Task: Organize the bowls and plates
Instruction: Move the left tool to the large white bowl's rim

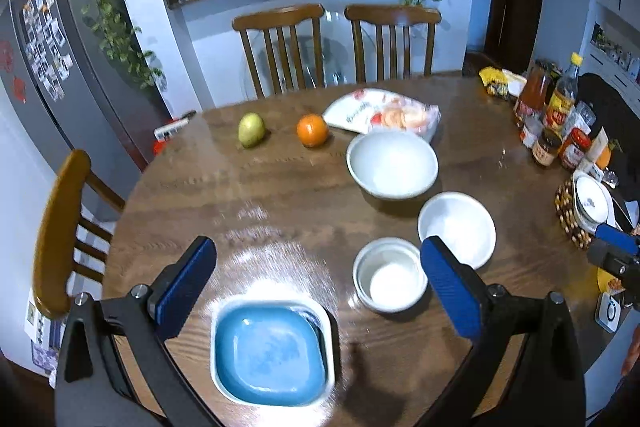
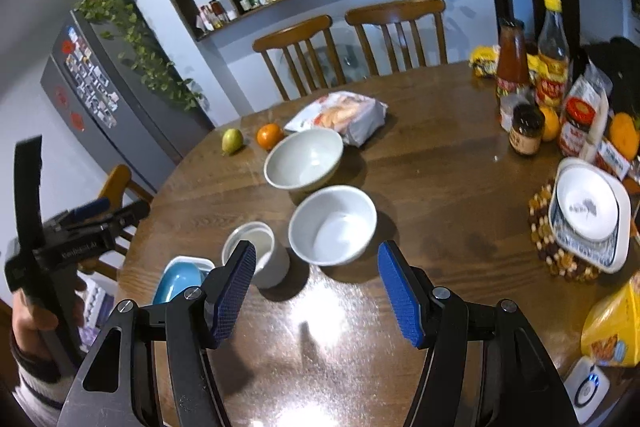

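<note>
A blue square plate with a white rim lies on the round wooden table near the front edge, below my open, empty left gripper. A small white cup-like bowl, a medium white bowl and a large white bowl stand to the right. My right gripper is open and empty above the table, just short of the medium bowl. The small bowl, large bowl and blue plate show there too. Stacked white plates sit on a beaded trivet at the right.
A pear, an orange and a snack bag lie at the back of the table. Bottles and jars crowd the right side. Wooden chairs stand behind and at the left. A yellow bag lies front right.
</note>
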{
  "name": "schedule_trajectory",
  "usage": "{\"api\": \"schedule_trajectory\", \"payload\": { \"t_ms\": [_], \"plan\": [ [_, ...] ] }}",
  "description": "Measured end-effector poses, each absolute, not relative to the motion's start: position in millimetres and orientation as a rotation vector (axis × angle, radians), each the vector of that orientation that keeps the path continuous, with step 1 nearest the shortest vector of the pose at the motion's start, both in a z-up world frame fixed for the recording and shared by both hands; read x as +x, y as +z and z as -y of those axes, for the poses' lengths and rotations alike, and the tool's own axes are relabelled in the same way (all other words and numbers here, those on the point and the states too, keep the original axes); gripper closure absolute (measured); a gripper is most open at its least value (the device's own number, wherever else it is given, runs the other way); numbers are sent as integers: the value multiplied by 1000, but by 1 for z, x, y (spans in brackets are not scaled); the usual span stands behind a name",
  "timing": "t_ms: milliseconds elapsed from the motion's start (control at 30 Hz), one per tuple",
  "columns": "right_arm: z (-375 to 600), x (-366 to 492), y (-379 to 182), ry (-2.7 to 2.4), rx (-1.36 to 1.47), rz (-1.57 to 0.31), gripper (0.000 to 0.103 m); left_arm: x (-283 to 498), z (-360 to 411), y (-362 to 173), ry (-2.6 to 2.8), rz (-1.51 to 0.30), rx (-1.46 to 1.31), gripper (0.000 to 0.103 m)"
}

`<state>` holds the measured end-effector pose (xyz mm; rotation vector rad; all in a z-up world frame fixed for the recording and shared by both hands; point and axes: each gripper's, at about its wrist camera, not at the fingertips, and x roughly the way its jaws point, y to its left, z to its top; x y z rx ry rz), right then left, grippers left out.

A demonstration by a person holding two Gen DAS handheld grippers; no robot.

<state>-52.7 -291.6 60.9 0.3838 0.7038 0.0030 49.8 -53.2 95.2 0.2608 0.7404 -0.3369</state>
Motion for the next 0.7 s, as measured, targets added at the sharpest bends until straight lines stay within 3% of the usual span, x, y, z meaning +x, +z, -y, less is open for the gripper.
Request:
{"api": "schedule_trajectory", "payload": {
  "t_ms": [433, 700],
  "plan": [
    [299, 34, 105, -14, 334, -677, 39, 124, 97, 134, -354, -695, 272, 1],
    [317, 118, 59, -98, 371, -767, 39, 198, 123, 54, -306, -856, 318, 1]
  ]
}}
